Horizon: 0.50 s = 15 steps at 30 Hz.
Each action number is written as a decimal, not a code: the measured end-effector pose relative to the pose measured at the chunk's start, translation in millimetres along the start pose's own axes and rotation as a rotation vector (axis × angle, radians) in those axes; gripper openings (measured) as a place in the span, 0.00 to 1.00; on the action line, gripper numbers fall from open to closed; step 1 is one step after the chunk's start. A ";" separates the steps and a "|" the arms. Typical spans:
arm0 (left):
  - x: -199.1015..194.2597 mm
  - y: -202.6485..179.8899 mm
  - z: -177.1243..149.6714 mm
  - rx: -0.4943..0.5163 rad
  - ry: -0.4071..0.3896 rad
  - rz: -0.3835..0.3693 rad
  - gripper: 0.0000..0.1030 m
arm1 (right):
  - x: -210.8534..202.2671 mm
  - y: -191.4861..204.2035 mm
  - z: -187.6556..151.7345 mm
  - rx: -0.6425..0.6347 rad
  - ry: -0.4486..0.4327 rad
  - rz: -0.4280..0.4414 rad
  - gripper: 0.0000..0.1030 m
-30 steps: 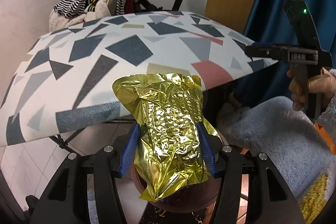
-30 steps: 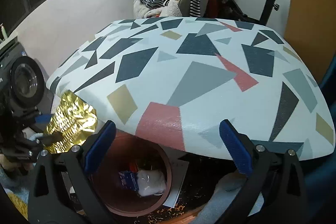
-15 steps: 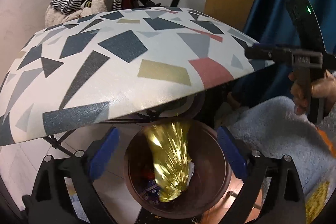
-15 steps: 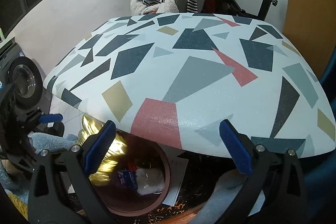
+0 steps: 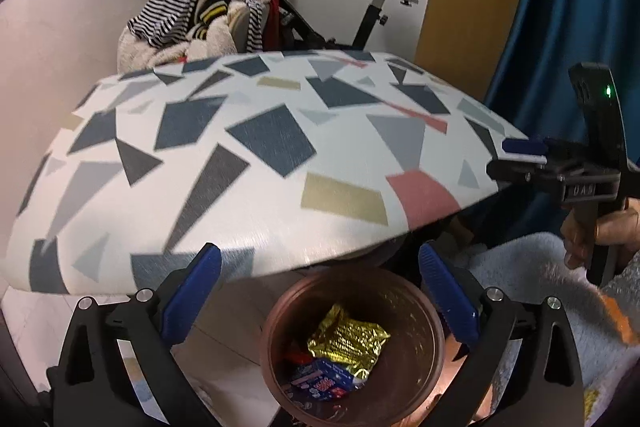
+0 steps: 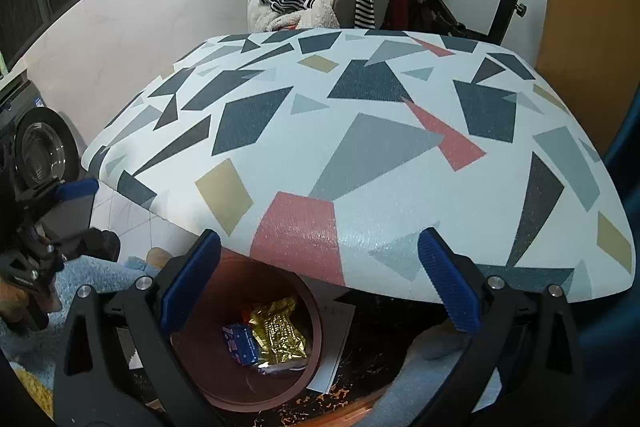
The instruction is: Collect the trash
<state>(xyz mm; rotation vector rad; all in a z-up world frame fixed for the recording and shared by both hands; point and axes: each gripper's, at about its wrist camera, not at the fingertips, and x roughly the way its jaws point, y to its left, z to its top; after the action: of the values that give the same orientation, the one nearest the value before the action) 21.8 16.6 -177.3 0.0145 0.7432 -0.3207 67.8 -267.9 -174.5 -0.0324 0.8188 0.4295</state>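
A crumpled gold foil wrapper point(image 5: 347, 341) lies inside the brown round bin point(image 5: 420, 379) on the floor, on top of a blue packet point(image 5: 324, 379). The wrapper point(image 6: 280, 335), the blue packet point(image 6: 239, 343) and the bin point(image 6: 208, 375) also show in the right wrist view. My left gripper point(image 5: 320, 299) is open and empty, above the bin's near rim. My right gripper point(image 6: 320, 285) is open and empty, above the bin and the table's front edge. The right gripper shows at the right edge of the left wrist view point(image 5: 524, 149); the left gripper shows at the left of the right wrist view point(image 6: 76, 189).
A white table point(image 5: 256, 163) with a pattern of coloured shapes overhangs the bin. Behind it stand a chair piled with clothes point(image 5: 196, 15) and an exercise bike point(image 5: 376, 7). A blue curtain point(image 5: 568, 7) hangs at the right. White paper point(image 6: 340, 339) lies on the floor by the bin.
My left gripper opened and let go of the gold wrapper, which fell into the bin. The left gripper then rose and drew back. The right gripper stayed open and barely moved.
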 end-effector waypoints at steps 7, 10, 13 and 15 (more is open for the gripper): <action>-32.8 2.4 37.3 0.009 -0.082 0.043 0.94 | -22.8 8.6 22.7 -0.014 -0.037 -0.028 0.94; -51.1 3.7 57.4 0.006 -0.124 0.066 0.94 | -37.3 12.4 36.6 -0.013 -0.072 -0.036 0.94; -68.2 4.9 77.5 -0.006 -0.155 0.095 0.94 | -58.2 15.9 54.0 -0.012 -0.119 -0.039 0.94; -79.0 5.4 86.8 -0.008 -0.181 0.116 0.94 | -69.0 16.6 61.7 -0.015 -0.143 -0.041 0.94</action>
<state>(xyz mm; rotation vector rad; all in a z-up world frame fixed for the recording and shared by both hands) 26.4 33.0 -61.0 0.0210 0.5618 -0.2053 63.1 -265.6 -80.6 -0.0317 0.6732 0.3949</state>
